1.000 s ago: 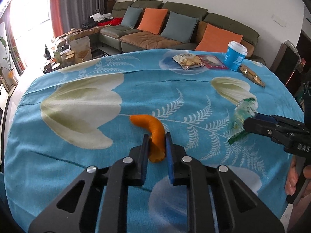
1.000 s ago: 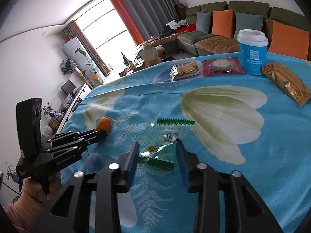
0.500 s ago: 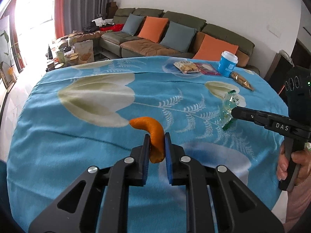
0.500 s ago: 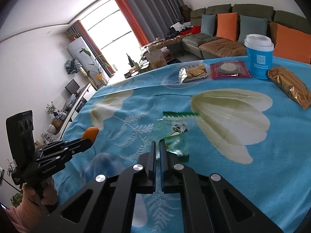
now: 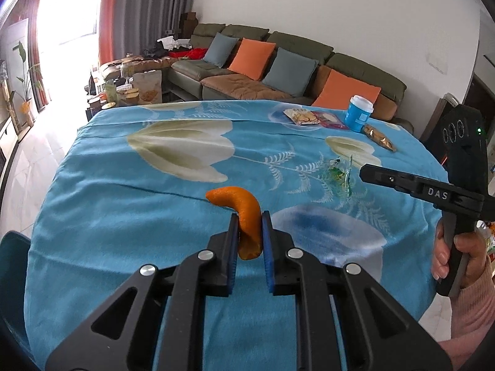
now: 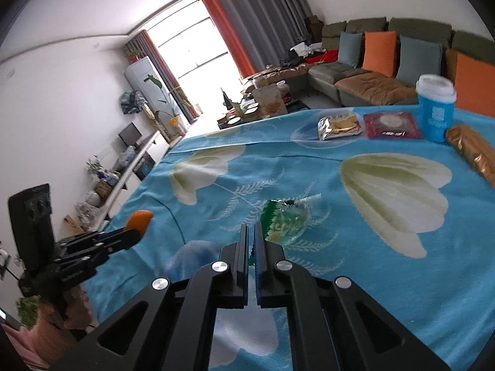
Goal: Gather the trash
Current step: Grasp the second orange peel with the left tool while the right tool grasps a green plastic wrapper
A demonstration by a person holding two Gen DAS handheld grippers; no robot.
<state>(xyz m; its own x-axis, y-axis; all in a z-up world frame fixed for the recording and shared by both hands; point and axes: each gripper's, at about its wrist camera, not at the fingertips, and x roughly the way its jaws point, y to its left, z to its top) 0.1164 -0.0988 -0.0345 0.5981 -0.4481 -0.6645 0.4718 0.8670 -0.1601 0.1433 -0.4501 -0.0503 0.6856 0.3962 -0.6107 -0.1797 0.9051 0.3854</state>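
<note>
Matt, dimpled orange peel [image 5: 247, 216], glossy clear plastic wrapper [image 6: 284, 222], soft blue cloth [image 5: 123, 216].

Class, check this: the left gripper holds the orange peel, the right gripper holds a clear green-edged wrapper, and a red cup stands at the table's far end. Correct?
Not quite: the cup is blue with a white lid, as the right wrist view shows. The left gripper holding the orange peel and the right gripper holding the wrapper are correct.

The white letters "DAS" stand on the side of the right gripper [image 5: 366, 174], seen from the left wrist view. The blue cup [image 6: 436, 109] carries a pale square label, too blurred to read.
</note>
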